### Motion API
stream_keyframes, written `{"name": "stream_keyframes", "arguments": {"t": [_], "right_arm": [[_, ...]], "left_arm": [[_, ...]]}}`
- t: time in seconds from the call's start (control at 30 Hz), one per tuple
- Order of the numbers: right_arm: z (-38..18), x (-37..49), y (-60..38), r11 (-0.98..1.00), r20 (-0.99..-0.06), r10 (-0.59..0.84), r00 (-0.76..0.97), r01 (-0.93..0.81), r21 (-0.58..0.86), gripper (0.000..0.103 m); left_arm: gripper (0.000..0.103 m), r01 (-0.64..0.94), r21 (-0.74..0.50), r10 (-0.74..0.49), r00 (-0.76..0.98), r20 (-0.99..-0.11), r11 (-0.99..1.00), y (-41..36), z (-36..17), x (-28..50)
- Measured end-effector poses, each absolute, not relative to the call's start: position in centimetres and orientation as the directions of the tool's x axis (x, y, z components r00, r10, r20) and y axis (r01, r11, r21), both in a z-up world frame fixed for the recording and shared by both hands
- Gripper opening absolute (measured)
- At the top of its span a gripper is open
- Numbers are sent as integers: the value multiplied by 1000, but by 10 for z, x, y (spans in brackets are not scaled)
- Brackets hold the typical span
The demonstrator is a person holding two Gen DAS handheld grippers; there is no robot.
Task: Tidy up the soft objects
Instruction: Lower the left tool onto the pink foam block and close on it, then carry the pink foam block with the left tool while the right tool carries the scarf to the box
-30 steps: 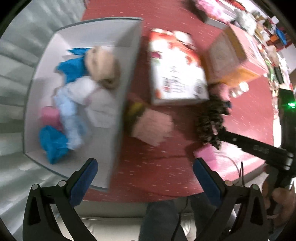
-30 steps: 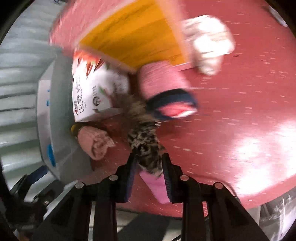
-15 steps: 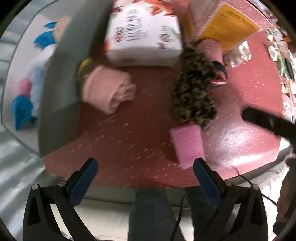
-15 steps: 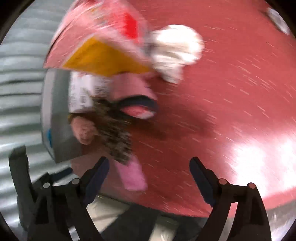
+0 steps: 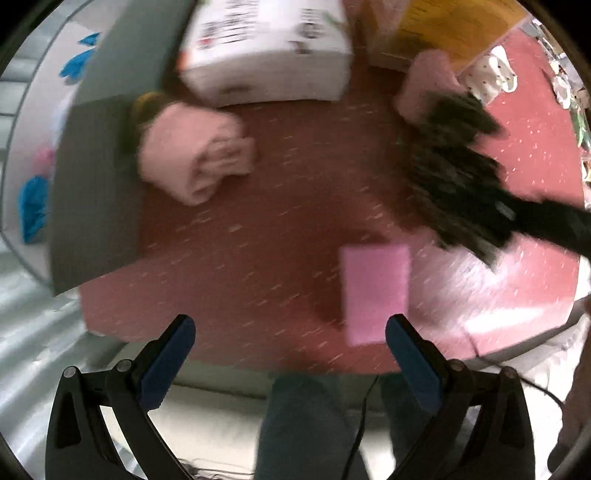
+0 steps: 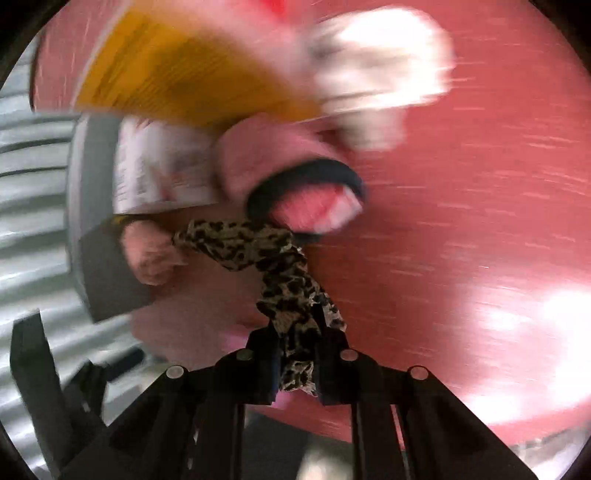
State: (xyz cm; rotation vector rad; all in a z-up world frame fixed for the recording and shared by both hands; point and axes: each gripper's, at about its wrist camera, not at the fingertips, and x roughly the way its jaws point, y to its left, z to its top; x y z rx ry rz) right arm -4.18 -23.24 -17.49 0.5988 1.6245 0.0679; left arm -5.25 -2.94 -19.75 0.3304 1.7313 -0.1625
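My right gripper (image 6: 297,354) is shut on a leopard-print cloth (image 6: 266,251), which trails from its jaws toward a pink rolled towel (image 6: 147,251). In the left wrist view the same cloth (image 5: 454,173) hangs blurred at the right over the red table (image 5: 258,240). My left gripper (image 5: 290,332) is open above the table's near edge, with nothing between its blue pads (image 5: 406,347). A flat pink sponge (image 5: 375,291) lies just ahead of its right finger. The rolled towel (image 5: 192,151) rests against the grey bin (image 5: 92,184).
The bin holds blue and pink soft items (image 5: 31,206). A white printed pack (image 5: 266,48) and a yellow box (image 5: 443,29) stand at the back. A pink slipper with a dark rim (image 6: 295,184) and a white cloth (image 6: 380,74) lie beyond the leopard cloth. A person's legs (image 5: 306,424) show below the table edge.
My right gripper opened wide, then shut on the leopard cloth again. My left gripper swung away from the bin and sank toward the pink sponge at the table's near edge.
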Motion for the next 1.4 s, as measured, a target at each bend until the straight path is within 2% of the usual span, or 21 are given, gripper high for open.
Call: {"name": "stream_keyframes", "arguments": {"t": [0.2, 0.3, 0.4, 0.43, 0.47, 0.57, 0.67, 0.77, 0.8, 0.83, 0.87, 0.97, 1.07, 1.1, 1.13, 1.2, 1.4], "right_arm": [[-170, -82, -289, 889, -951, 305, -47, 373, 266, 15], [-168, -89, -298, 886, -952, 304, -40, 380, 267, 23], [-167, -83, -287, 912, -957, 285, -51, 323, 254, 51], [-168, -79, -280, 922, -961, 272, -50, 301, 245, 65], [-165, -76, -277, 934, -967, 252, -38, 270, 233, 66], [-161, -69, -266, 952, -976, 214, -30, 231, 201, 66], [-171, -59, -262, 945, -977, 210, -37, 265, 193, 66], [-181, -54, -269, 945, -977, 205, -57, 273, 182, 64], [-183, -53, -269, 945, -978, 200, -61, 275, 176, 60], [-185, -52, -267, 943, -977, 202, -65, 282, 177, 40], [-188, -51, -267, 941, -975, 206, -81, 291, 175, 28], [-187, -52, -265, 922, -964, 253, -87, 323, 213, 27], [-178, -55, -273, 914, -964, 253, -79, 347, 211, 27], [-176, -56, -275, 911, -964, 251, -81, 355, 208, 27], [-173, -56, -277, 907, -963, 255, -82, 365, 209, 27], [-165, -54, -282, 898, -962, 266, -68, 380, 221, 27], [-126, -47, -299, 883, -962, 273, 1, 395, 251, 27]], "left_arm": [[103, 287, 93, 140, -149, -979, 954, -56, -224, -60], [103, 283, 112, 160, -153, -975, 953, -59, -238, -68], [103, 252, 106, 144, -140, -980, 962, -52, -240, -71], [103, 248, 101, 139, -137, -981, 963, -51, -240, -71], [103, 250, 99, 136, -134, -982, 963, -50, -239, -71], [103, 236, 79, 113, -135, -984, 968, -46, -238, -74], [103, 149, -4, 26, -196, -980, 989, -22, -246, -69], [103, 167, 3, 44, -240, -970, 986, -21, -249, -62], [103, 168, 2, 47, -261, -964, 986, -25, -251, -58], [103, 177, 3, 52, -274, -960, 984, -24, -253, -55], [103, 186, 2, 53, -272, -961, 983, -25, -253, -54], [92, 229, -6, 50, -235, -971, 973, -33, -248, -52], [68, 311, -9, 61, -216, -974, 950, -51, -237, -56], [51, 343, -9, 69, -214, -974, 939, -55, -234, -55], [46, 366, -17, 67, -215, -974, 930, -62, -232, -53], [46, 380, -69, 22, -228, -974, 922, -67, -225, -49], [46, 467, -91, -22, -150, -988, 879, -90, -173, -30]]}}
